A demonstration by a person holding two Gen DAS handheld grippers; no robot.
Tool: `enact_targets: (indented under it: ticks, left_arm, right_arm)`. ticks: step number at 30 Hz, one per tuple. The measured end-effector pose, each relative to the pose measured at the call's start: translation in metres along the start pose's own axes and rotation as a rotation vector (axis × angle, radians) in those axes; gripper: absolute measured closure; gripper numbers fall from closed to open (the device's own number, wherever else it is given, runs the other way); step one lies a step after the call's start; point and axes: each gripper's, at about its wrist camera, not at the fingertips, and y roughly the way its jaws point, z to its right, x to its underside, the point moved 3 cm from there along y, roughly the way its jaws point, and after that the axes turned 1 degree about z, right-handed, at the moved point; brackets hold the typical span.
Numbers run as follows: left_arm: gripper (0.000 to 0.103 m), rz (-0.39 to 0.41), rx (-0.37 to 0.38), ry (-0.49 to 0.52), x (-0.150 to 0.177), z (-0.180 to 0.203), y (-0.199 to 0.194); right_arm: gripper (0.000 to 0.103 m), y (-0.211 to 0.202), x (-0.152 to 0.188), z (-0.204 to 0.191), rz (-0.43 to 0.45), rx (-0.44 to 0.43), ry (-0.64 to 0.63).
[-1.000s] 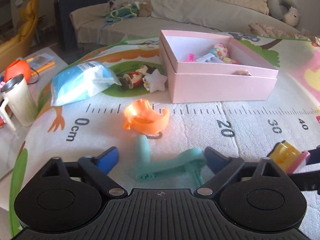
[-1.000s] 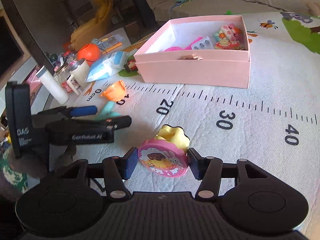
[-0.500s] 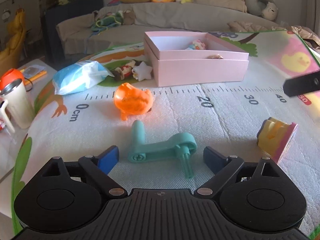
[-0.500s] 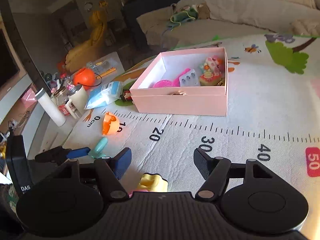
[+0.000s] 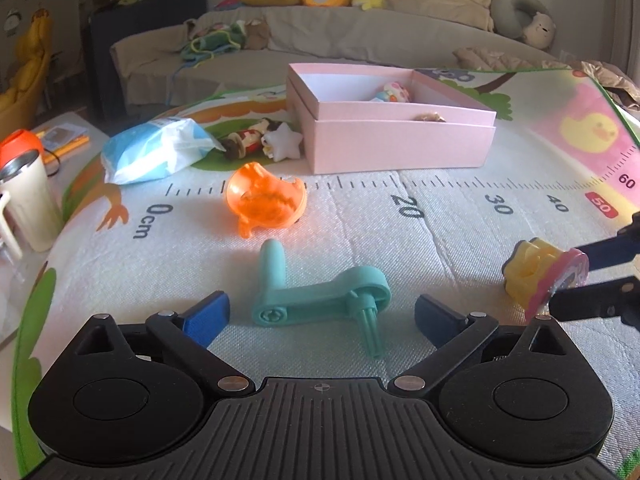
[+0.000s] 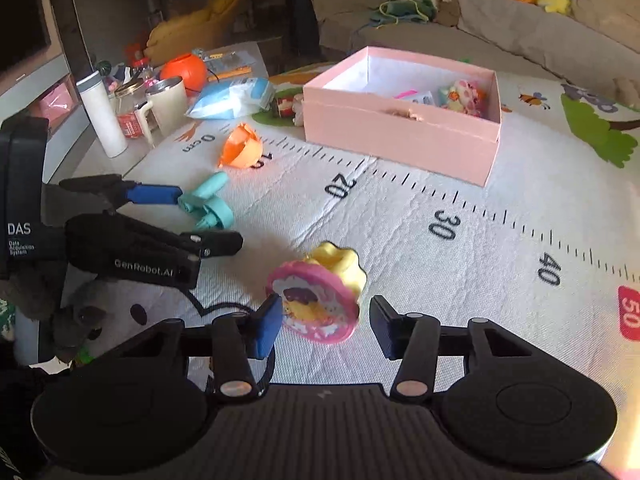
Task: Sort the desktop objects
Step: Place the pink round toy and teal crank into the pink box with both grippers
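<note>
Sorting partway: pink box (image 5: pixel 396 142) upper centre holds some toys; teal crank (image 5: pixel 320 300), orange shell (image 5: pixel 264 200), pink-yellow toy (image 6: pixel 320 300) left out; left gripper (image 5: pixel 320 316) and right gripper (image 6: pixel 324 324) both spread wide, gripping nothing.

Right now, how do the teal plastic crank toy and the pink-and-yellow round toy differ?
The teal plastic crank toy lies flat on the mat; the pink-and-yellow round toy is tipped on its edge. The crank is one colour and L-shaped; the round toy is a pink printed disc with a yellow scalloped body. The crank sits between the open left claw, the round toy between the open right claw. Both are outside the pink cardboard box.
</note>
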Motion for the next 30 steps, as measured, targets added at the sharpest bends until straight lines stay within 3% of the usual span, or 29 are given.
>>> enact_targets:
  ticks: [8,10,12,17,19,21,30]
  left_arm:
    - [0.001,-0.001,-0.002,0.002,0.000,0.000,0.000]
    - [0.001,-0.001,-0.002,0.002,0.001,0.000,0.000]
    - [0.001,-0.001,-0.003,0.001,0.001,0.000,0.000]
    - [0.000,-0.004,-0.041,-0.005,0.001,0.000,0.001]
    - [0.000,-0.005,-0.042,-0.005,0.001,-0.001,0.002]
    - [0.000,-0.007,-0.044,-0.002,0.001,-0.001,0.002]
    - [0.000,-0.031,-0.078,-0.007,-0.007,0.007,0.006]
  right_arm:
    - [0.052,-0.006,-0.013,-0.001,0.051,-0.011,-0.017]
    - [0.025,-0.009,-0.011,-0.007,0.061,-0.007,-0.051]
    - [0.021,-0.009,-0.006,-0.018,0.086,0.025,-0.108]
    - [0.022,0.012,0.004,-0.032,0.065,0.088,-0.136]
    - [0.039,0.018,0.006,-0.033,0.077,0.113,-0.156]
    - [0.046,0.020,0.004,-0.031,0.084,0.136,-0.163]
    - [0.050,-0.002,-0.007,-0.004,0.091,0.032,-0.019]
